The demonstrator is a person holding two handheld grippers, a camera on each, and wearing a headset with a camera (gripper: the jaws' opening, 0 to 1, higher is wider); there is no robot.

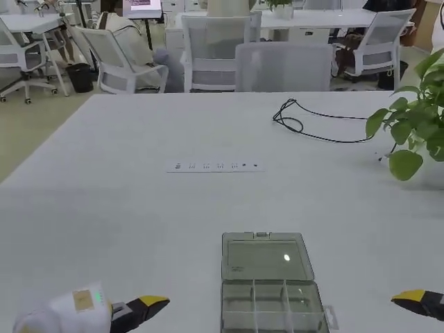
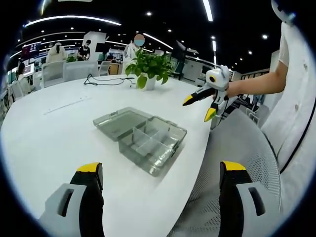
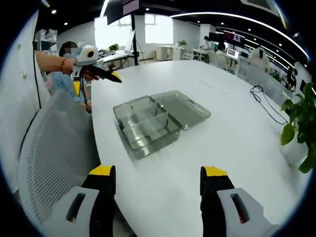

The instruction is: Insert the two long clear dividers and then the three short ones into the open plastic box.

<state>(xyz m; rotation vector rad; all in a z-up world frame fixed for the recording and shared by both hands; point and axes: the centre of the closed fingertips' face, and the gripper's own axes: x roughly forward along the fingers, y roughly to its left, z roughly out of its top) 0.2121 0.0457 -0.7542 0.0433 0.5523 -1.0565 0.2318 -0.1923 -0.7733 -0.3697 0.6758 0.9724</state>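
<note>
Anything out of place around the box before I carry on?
Nothing spilled or askew. The box sits flat, lid open, dividers upright inside. One small clear piece lies beside its right side; too small to tell what it is.

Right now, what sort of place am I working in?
Most likely an open-plan office: white mesh chairs and more desks stand behind the large white table, and a potted plant sits at its edge.
</note>
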